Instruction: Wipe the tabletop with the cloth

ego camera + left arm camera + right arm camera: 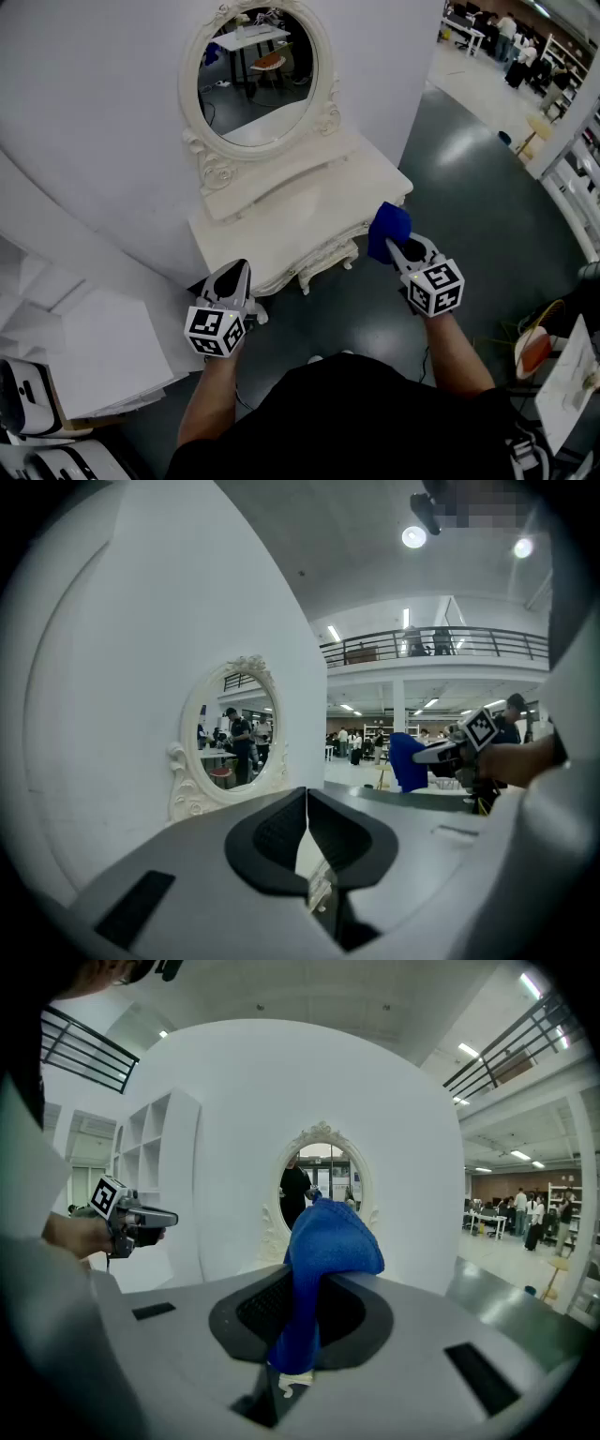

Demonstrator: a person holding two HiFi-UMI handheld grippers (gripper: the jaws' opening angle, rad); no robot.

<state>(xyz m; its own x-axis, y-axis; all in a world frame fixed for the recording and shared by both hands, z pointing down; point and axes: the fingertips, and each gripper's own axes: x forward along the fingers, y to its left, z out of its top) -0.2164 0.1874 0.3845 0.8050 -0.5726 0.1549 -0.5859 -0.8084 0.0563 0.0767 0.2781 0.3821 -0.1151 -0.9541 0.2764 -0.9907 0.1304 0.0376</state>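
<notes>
Right gripper (397, 247) clamped on blue cloth (387, 228), left gripper (234, 269) closed and empty, white table (309, 202) just ahead

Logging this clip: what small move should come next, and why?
Probably bring the right claw forward and down onto the tabletop: it is shut on the cloth, which is held in the air near the front corner, not yet wiping.

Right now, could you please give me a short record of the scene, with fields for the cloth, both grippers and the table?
cloth: blue, bunched, pinched in the right gripper
right gripper: shut on cloth, near the table at its right corner
left gripper: shut, empty, at the table's front edge
table: white, carved, oval mirror behind
wiping: not started
</notes>
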